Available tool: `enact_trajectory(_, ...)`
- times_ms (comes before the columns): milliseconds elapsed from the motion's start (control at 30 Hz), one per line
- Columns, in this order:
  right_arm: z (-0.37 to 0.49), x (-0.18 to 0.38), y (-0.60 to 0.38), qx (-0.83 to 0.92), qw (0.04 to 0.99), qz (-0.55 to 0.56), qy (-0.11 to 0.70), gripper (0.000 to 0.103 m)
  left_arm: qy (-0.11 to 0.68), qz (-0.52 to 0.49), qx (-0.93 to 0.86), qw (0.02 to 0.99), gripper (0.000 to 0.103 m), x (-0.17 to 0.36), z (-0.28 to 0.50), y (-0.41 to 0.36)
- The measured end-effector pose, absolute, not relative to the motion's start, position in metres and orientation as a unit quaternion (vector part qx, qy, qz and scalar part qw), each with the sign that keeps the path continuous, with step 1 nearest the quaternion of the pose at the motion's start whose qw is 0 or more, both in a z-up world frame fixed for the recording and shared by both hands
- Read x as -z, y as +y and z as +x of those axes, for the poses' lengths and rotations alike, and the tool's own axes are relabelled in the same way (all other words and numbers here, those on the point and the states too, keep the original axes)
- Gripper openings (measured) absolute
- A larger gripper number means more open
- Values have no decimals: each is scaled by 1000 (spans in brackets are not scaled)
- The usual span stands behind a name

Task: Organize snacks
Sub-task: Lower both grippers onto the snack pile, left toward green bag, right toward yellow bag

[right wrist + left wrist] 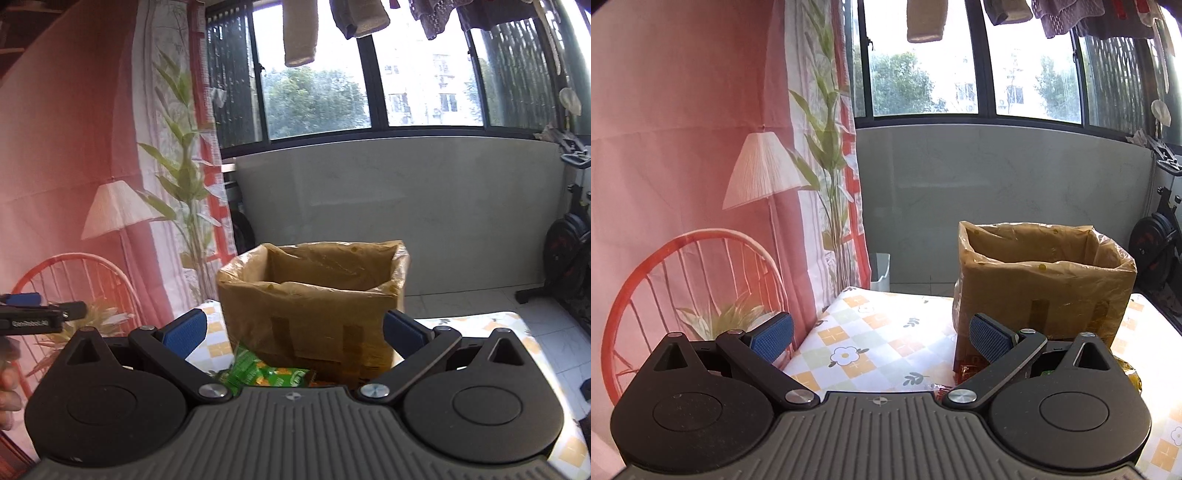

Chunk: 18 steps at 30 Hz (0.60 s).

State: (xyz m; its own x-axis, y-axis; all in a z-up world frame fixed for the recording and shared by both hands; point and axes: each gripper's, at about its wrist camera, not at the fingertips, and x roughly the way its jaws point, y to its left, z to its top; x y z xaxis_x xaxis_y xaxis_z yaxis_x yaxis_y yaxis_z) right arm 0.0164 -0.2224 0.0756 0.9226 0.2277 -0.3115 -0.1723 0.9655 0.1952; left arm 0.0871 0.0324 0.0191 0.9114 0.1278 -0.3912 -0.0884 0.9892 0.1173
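Jaws wide on left gripper (881, 338) and right gripper (293, 332), holding nothing, lined cardboard box (314, 295) ahead on flowered tablecloth (871, 339), green snack packet (266, 373) just before it.

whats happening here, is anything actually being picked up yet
Not yet. A person holds two grippers over a table with a floral cloth, both facing a cardboard box lined with a plastic bag. The left gripper and the right gripper are both open and hold nothing. Green snack packets lie on the table in front of the box, just below the right gripper. More wrappers lie by the box.
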Motion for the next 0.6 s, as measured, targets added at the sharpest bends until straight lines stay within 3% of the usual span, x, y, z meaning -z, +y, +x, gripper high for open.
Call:
enact_trajectory(367, 81, -51, -220, -107, 969, 113, 190, 103, 245, 1, -6, 970, 102, 11, 129, 23)
enact_trajectory(600, 107, -43, -225, -57, 978, 72, 190, 103, 259, 5, 25, 965, 102, 22, 157, 2)
